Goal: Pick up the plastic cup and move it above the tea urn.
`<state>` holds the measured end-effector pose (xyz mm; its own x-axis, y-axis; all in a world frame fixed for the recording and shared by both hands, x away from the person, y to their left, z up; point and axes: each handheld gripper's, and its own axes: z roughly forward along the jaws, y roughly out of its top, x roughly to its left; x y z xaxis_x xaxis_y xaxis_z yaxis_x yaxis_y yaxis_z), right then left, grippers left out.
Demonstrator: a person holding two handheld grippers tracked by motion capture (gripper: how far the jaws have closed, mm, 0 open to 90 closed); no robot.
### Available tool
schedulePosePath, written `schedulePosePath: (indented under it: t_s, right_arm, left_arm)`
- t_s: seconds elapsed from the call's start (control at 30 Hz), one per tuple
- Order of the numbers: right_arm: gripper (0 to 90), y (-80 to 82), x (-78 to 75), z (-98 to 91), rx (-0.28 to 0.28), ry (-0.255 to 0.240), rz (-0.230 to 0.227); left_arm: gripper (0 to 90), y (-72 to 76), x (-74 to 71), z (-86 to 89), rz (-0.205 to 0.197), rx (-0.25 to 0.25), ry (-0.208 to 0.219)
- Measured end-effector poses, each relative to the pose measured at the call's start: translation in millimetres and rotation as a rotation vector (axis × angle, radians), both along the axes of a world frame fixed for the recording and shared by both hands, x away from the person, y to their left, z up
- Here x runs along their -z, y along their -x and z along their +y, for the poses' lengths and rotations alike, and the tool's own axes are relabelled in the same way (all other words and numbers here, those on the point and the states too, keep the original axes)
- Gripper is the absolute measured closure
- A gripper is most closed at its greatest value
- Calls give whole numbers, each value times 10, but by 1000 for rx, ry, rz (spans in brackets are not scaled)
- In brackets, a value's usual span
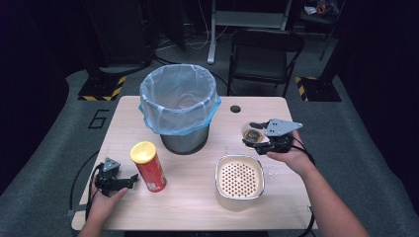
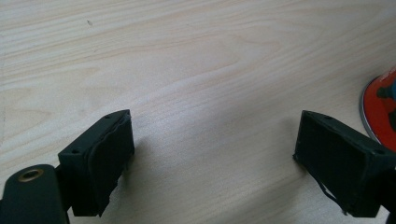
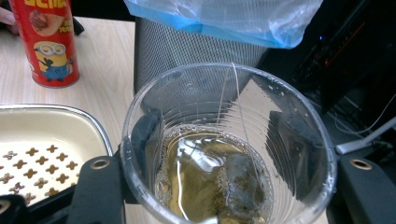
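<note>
High view: right gripper (image 1: 258,139) clasped a clear cup (image 1: 253,132) at the table's (image 1: 197,207) right, between bin (image 1: 179,106) and strainer tray (image 1: 239,182). Left gripper (image 1: 129,180) rested near-left, beside a red can (image 1: 148,166).

Left gripper view: jaws apart over bare wood.

Right gripper view: cup (image 3: 229,144) held tea and a teabag (image 3: 243,184), jaws pressing both sides.

floor: grey carpet (image 1: 49,148) | furniture: black folding chair (image 1: 264,54) (behind the table) | light: dim, dark surroundings
</note>
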<state>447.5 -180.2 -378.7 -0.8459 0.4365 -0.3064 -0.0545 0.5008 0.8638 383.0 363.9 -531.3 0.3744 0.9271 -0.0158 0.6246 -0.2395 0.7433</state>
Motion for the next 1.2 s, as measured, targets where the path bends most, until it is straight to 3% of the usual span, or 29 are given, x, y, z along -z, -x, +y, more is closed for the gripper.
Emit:
schedulePosePath:
  t_s: [0.03,0.2,0.4,0.97,1.1,1.13,1.17,1.2]
  right_arm:
    - [366,27,-1,11,-2,11,-39]
    - [367,98,11,43,-12,54,-120]
    - [367,223,87,115,-30,170,-266]
    - [370,354,210,228,-47,312,-414]
    - [375,462,234,326,-50,392,-520]
    - [375,462,234,326,-50,392,-520]
    - [378,515,244,372,-63,437,-571]
    - [378,515,244,372,-63,437,-571]
  left_arm:
    - [114,0,0,1,0,1,-1]
    - [114,0,0,1,0,1,-1]
    - [114,0,0,1,-1,1,-2]
    - [114,0,-6,5,4,4,-7]
    - [114,0,-5,5,4,4,-6]
    - [114,0,-5,5,4,4,-6]
    - [114,0,-4,4,2,3,-6]
    - [114,0,-4,4,2,3,-6]
